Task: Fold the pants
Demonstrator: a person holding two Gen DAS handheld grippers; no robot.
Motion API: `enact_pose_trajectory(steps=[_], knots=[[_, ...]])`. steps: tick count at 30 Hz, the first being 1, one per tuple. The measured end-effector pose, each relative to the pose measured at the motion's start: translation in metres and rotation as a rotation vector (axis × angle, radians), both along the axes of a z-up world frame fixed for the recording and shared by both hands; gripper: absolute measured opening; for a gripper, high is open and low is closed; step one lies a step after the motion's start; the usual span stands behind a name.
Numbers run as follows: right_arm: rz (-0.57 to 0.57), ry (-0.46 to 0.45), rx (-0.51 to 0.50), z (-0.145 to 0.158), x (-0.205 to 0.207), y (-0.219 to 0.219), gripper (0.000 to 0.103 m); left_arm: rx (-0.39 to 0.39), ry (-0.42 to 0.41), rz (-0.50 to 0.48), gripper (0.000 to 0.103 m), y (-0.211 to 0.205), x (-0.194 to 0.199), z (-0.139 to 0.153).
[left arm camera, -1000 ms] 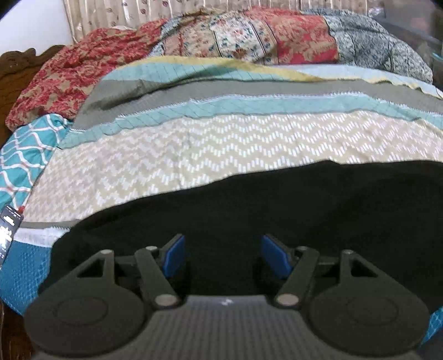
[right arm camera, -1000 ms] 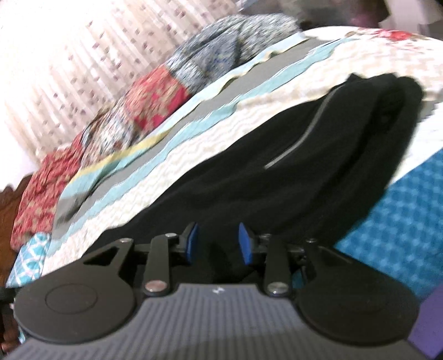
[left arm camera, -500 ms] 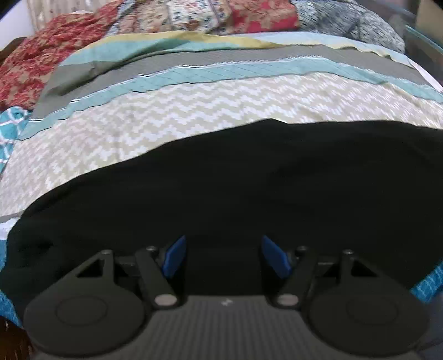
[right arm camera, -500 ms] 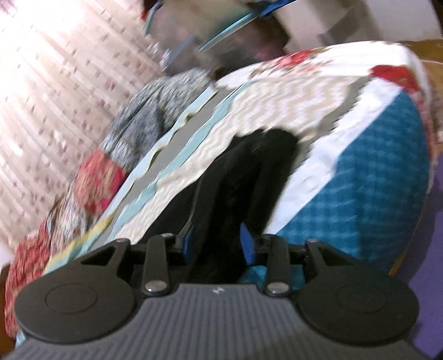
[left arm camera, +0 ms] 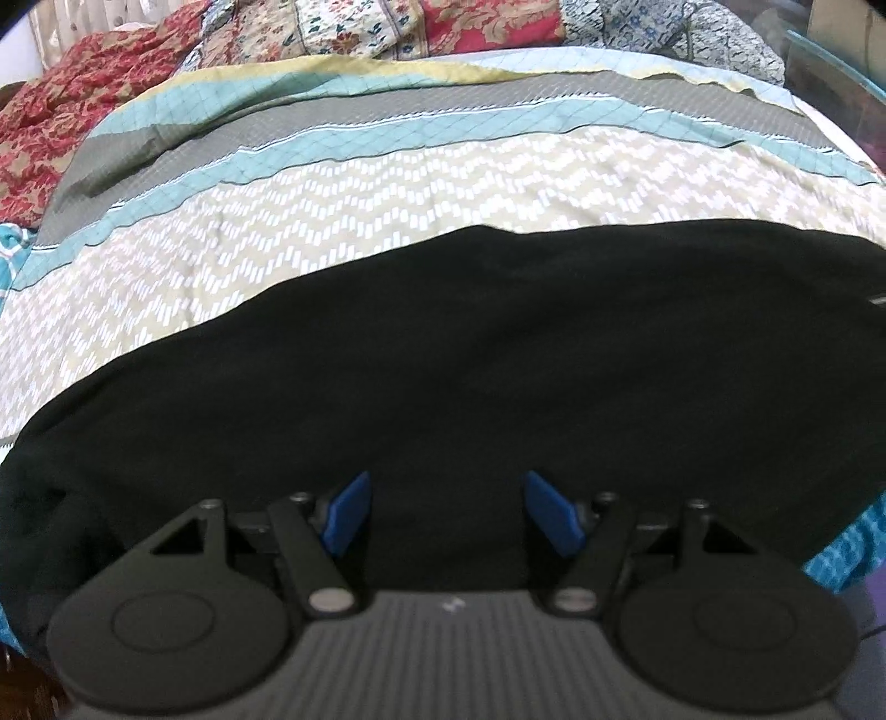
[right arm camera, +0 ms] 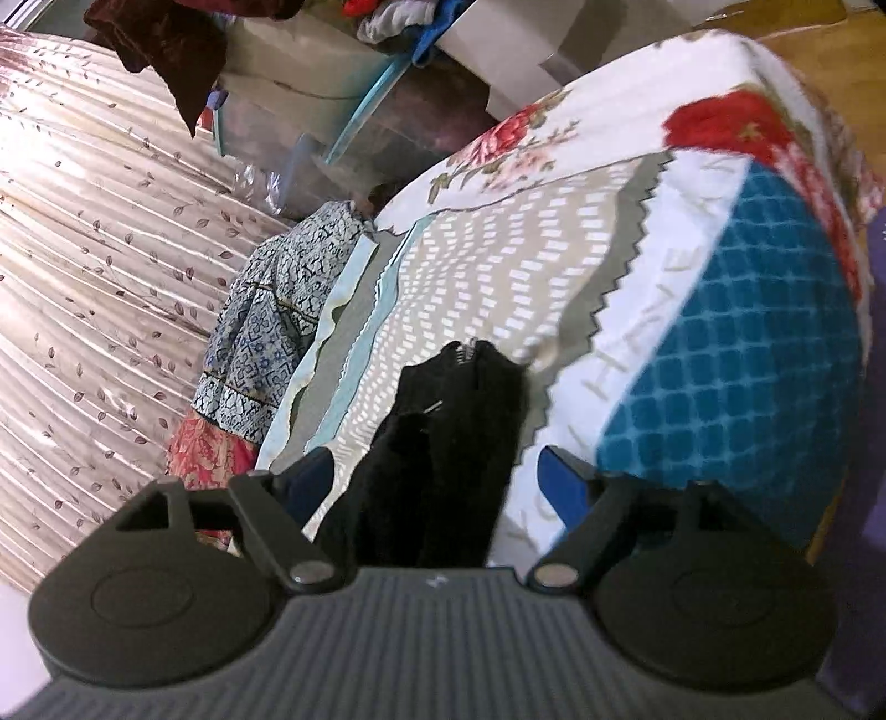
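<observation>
**Both tongs apart over the black pants on the bed**

Nearest to me in the left wrist view, my left gripper [left arm camera: 443, 512] has its blue pads [left arm camera: 348, 512] set partly apart, with black cloth showing in the gap. I cannot tell whether the pads touch the cloth. The black pants [left arm camera: 498, 360] spread wide across the near edge of the bed, over the zigzag bedspread [left arm camera: 387, 205]. Beyond that come teal and grey stripes, then floral pillows [left arm camera: 387, 27].

In the right wrist view, my right gripper [right arm camera: 437, 482] is opening, jaws wide. A bunched end of the pants [right arm camera: 443, 443] lies between the pads without either one pressing on it. Farther off I see a blue-patterned cloth [right arm camera: 277, 327], a pleated curtain [right arm camera: 99, 266] and stacked storage boxes [right arm camera: 310, 83].
</observation>
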State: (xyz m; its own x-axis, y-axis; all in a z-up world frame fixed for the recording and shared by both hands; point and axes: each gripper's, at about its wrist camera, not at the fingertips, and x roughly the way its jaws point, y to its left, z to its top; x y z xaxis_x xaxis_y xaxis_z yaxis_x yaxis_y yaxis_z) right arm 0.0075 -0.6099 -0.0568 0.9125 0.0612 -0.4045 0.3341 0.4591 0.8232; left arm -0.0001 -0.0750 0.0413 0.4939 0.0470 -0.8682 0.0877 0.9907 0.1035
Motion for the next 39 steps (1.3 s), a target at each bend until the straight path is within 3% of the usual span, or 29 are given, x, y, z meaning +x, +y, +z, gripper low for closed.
enact_pose_trajectory(steps=[5,7,9,12,15,17,19,22,25,29,32,34,35,38,39], knots=[[0.011,0.02,-0.033,-0.004,0.016,-0.001,0.081,-0.034,0.003,-0.031,0.065,-0.01,0.001,0.001],[0.023,0.028,-0.08,0.0,0.021,0.002,0.052,-0.066,0.01,-0.046,0.065,-0.016,0.003,0.002],[0.078,0.045,-0.117,0.002,0.029,0.007,0.03,-0.112,0.019,-0.065,0.065,-0.024,0.006,0.005],[0.112,0.03,-0.183,0.012,0.026,0.021,0.023,-0.226,0.05,-0.119,0.064,-0.039,0.012,0.011],[0.172,-0.034,-0.219,0.028,0.016,0.039,0.02,-0.369,0.084,-0.184,0.065,-0.053,0.023,0.023],[0.246,-0.081,-0.299,0.043,0.01,0.062,0.02,-0.471,0.101,-0.212,0.07,-0.063,0.035,0.037],[0.321,-0.112,-0.409,0.056,0.004,0.091,0.019,-0.53,0.086,-0.251,0.088,-0.075,0.044,0.052],[0.443,-0.154,-0.595,0.069,-0.006,0.142,0.019,-0.528,0.05,-0.344,0.103,-0.098,0.05,0.069],[0.572,-0.203,-0.781,0.073,-0.019,0.193,0.019,-0.48,0.071,-0.401,0.103,-0.117,0.056,0.067],[0.671,-0.227,-1.018,0.068,-0.033,0.245,0.019,-0.506,0.15,-0.362,0.102,-0.115,0.066,0.048],[0.743,-0.249,-1.076,0.058,-0.042,0.257,0.018,-0.584,0.2,-0.282,0.09,-0.1,0.075,0.033],[0.757,-0.266,-1.156,0.054,-0.05,0.267,0.018,-0.666,0.257,-0.23,0.073,-0.089,0.081,0.02],[0.751,-0.264,-1.199,0.052,-0.053,0.272,0.018,-0.689,0.278,-0.213,0.071,-0.084,0.081,0.014],[0.725,-0.243,-1.226,0.053,-0.048,0.273,0.017,-0.707,0.274,-0.172,0.078,-0.068,0.075,0.008],[0.716,-0.239,-1.223,0.053,-0.047,0.271,0.017,-0.709,0.268,-0.151,0.09,-0.06,0.073,0.009]])
